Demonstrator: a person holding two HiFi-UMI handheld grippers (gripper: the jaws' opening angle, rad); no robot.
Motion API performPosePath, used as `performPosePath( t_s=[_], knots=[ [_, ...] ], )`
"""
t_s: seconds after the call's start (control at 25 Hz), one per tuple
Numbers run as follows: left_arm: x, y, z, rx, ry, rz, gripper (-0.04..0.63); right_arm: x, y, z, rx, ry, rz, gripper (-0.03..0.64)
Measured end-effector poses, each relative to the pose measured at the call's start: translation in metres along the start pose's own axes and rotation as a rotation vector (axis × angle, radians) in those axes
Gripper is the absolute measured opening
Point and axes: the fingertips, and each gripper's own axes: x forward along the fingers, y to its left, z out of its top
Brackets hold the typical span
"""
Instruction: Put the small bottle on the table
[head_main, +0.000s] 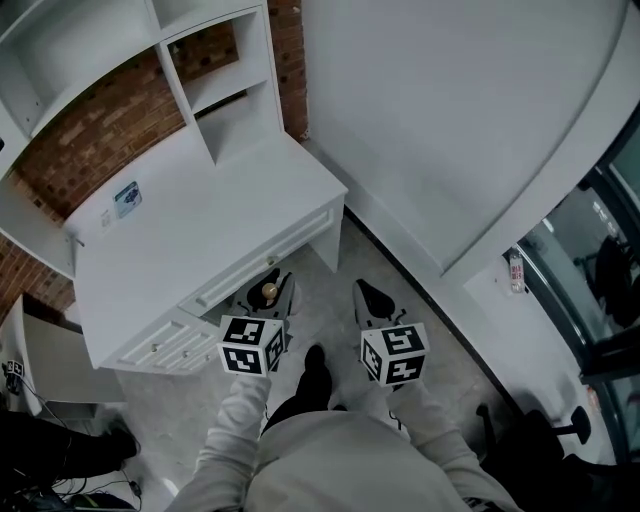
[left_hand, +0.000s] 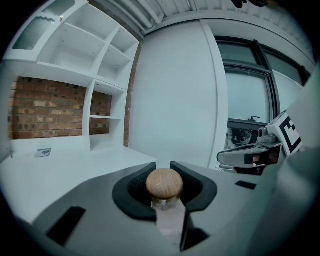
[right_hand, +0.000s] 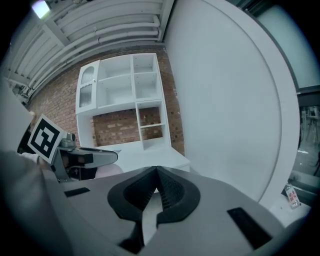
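A small clear bottle with a round wooden stopper (left_hand: 164, 184) sits upright between the black pads of my left gripper (left_hand: 164, 189), which is shut on it. From the head view the bottle (head_main: 269, 291) hangs just off the front edge of the white table (head_main: 190, 240), near its drawers, with the left gripper (head_main: 268, 297) around it. My right gripper (head_main: 372, 297) hovers over the floor to the right of the left one. Its jaws (right_hand: 156, 190) meet at the tips with nothing between them.
A white shelf unit (head_main: 215, 70) stands on the back of the table against a brick wall (head_main: 80, 130). A small card (head_main: 127, 197) lies on the tabletop at the back left. A curved white wall (head_main: 450, 110) rises on the right. Grey floor (head_main: 330, 320) lies below both grippers.
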Motion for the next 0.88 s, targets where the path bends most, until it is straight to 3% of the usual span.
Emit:
performPosePath(
  t_s=[0.88],
  knots=[
    [0.107,0.094,0.035,0.020,0.020,-0.057,0.106,0.126,-0.027,0.045,0.025,0.016,-0.064,0.028]
  ],
)
